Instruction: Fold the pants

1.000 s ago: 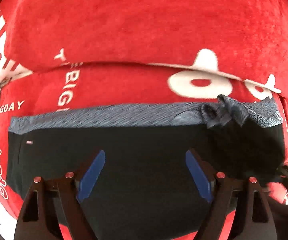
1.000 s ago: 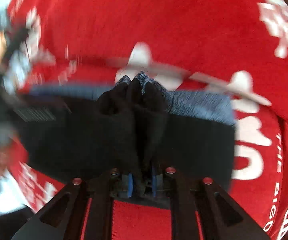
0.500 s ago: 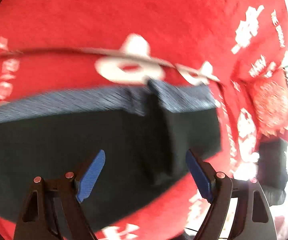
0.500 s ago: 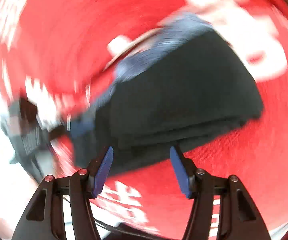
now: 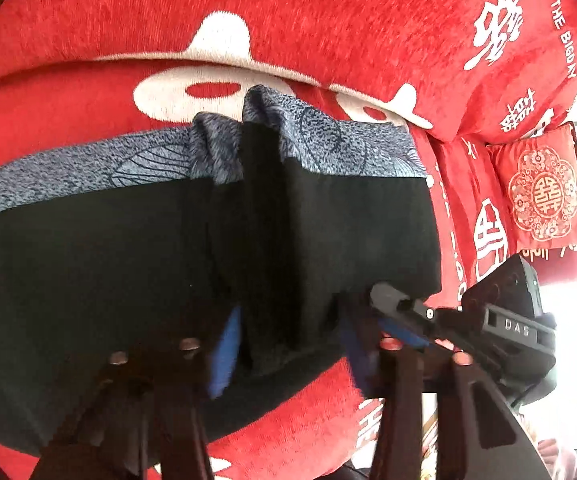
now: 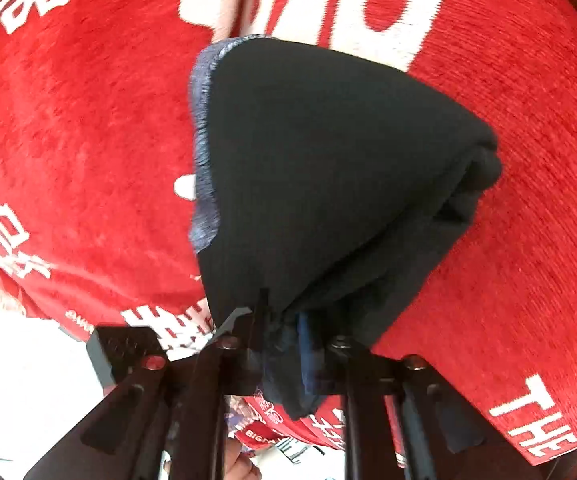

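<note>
My left tongs (image 5: 288, 344) have just been closing; their blue pads (image 5: 224, 354) now stand on either side of an upright ridge of bunched black fabric at the near hem of the pants (image 5: 88, 272), and I cannot tell for sure that both pads press on it, though the cloth fills the gap between them. The pants are a matte black knit with a grey-blue band (image 5: 72, 168) running along their far edge, printed with fine speckles and thin curved lines. They lie across a red sofa cover (image 5: 328, 20), a plush, short-piled cloth with white characters and lettering woven in. In the left wrist view the pants spread from 9 o'clock to about 3 o'clock, the pinched ridge rising toward 12.

At 4 o'clock in that view my right tongs (image 5: 392, 300) reach in, black and angular, their tip at the garment's corner. A red square cushion (image 5: 540, 196) with an ornate white medallion sits at 3 o'clock.

From the right wrist, my right tongs (image 6: 284, 344) have just been closing and are clamped on a gathered corner of the pants (image 6: 328, 168), which rise from the pads toward 12 o'clock as a folded, rounded wedge, layered edges showing at 3 o'clock and the grey band (image 6: 202, 152) along the 9 o'clock side.
</note>
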Motion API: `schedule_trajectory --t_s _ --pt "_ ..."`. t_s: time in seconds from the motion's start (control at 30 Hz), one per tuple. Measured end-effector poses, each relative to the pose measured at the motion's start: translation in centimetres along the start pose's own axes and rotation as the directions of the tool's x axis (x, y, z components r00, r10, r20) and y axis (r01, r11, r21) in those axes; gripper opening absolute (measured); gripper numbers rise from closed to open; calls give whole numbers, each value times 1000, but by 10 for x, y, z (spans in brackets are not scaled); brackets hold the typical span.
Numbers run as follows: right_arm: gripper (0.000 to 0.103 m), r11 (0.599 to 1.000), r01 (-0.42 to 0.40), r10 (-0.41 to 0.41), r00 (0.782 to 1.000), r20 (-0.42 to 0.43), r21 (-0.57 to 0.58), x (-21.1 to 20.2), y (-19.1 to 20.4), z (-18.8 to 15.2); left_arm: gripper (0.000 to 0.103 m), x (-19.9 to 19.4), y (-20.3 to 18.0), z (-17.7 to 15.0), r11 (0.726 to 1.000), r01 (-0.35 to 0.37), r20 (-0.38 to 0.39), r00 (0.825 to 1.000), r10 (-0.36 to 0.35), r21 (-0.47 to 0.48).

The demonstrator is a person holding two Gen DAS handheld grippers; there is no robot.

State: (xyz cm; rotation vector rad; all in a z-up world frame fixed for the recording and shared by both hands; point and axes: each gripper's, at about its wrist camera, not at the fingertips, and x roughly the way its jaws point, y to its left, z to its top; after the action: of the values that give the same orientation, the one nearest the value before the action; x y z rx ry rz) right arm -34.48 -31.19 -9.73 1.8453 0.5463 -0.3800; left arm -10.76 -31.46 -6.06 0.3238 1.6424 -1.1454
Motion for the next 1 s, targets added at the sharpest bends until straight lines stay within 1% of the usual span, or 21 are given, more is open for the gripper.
schedule_trajectory --t_s 0.07,0.1,0.13,0.17,0.2,0.23,0.27,0.33,0.37,0.4,0.43,0.5,0.57,0.7,0.77,0.8,0.83,0.87,0.9,0.93,1.0 --pt "13 997 8 -9 1000 -15 -78 1 17 -10 45 -16 -2 -6 1000 -2 40 999 2 2" --pt "12 993 25 -29 999 -31 -117 1 22 -16 45 -23 -2 -10 1000 -10 57 998 10 9" --pt "12 989 48 -55 997 -47 -137 3 23 -21 45 -28 -1 -15 999 -33 72 997 32 14" --pt "12 984 83 -93 994 -61 -155 7 21 -24 45 -30 1 -21 997 -72 79 994 71 16" --pt "12 975 141 -155 986 -67 -170 14 14 -27 45 -29 4 -24 995 -102 76 992 100 17" --pt "12 972 169 -182 981 -68 -165 17 9 -28 45 -28 7 -27 991 -131 72 989 130 19" --pt "12 976 172 -182 981 -71 -135 21 -1 -27 45 -26 11 -29 989 -145 64 988 144 19" --pt "13 990 118 -123 990 -73 -71 21 -12 -23 45 -27 15 -28 992 -125 60 990 124 12" --pt "13 992 109 -114 991 -74 -68 21 -13 -23 45 -28 15 -26 994 -107 71 992 105 19" --pt "13 991 109 -116 990 -75 -82 20 -13 -23 45 -28 14 -24 995 -95 78 993 92 30" --pt "13 990 108 -116 990 -77 -96 19 -12 -23 45 -26 12 -20 997 -64 80 995 60 46" --pt "13 990 105 -112 990 -82 -94 20 -13 -22 45 -18 10 -15 999 1 48 999 -4 54" --pt "13 989 109 -117 990 -84 -97 22 -12 -22 45 -11 8 -10 998 28 21 999 -29 56" --pt "13 989 108 -117 990 -84 -106 19 -10 -17 45 7 6 -3 998 37 -22 999 -36 55" --pt "13 990 101 -109 990 -86 -101 17 -10 -17 45 7 8 -1 998 46 -15 999 -45 34" --pt "13 989 100 -109 990 -85 -104 20 -7 -18 43 5 5 0 998 43 -3 999 -43 35" --pt "13 988 102 -112 990 -81 -118 25 -2 -20 26 2 3 0 998 36 11 999 -36 44" --pt "13 984 110 -121 990 -76 -139 25 2 -22 12 -5 -2 -2 998 14 35 999 -17 66" --pt "13 980 121 -134 988 -72 -160 26 5 -24 10 -10 -5 -5 996 -19 58 998 14 82" --pt "13 978 128 -141 987 -72 -168 28 6 -26 10 -10 -4 -8 996 -34 65 997 29 85" --pt "13 975 147 -161 984 -77 -167 32 4 -25 10 0 9 -15 996 -77 41 996 75 52"
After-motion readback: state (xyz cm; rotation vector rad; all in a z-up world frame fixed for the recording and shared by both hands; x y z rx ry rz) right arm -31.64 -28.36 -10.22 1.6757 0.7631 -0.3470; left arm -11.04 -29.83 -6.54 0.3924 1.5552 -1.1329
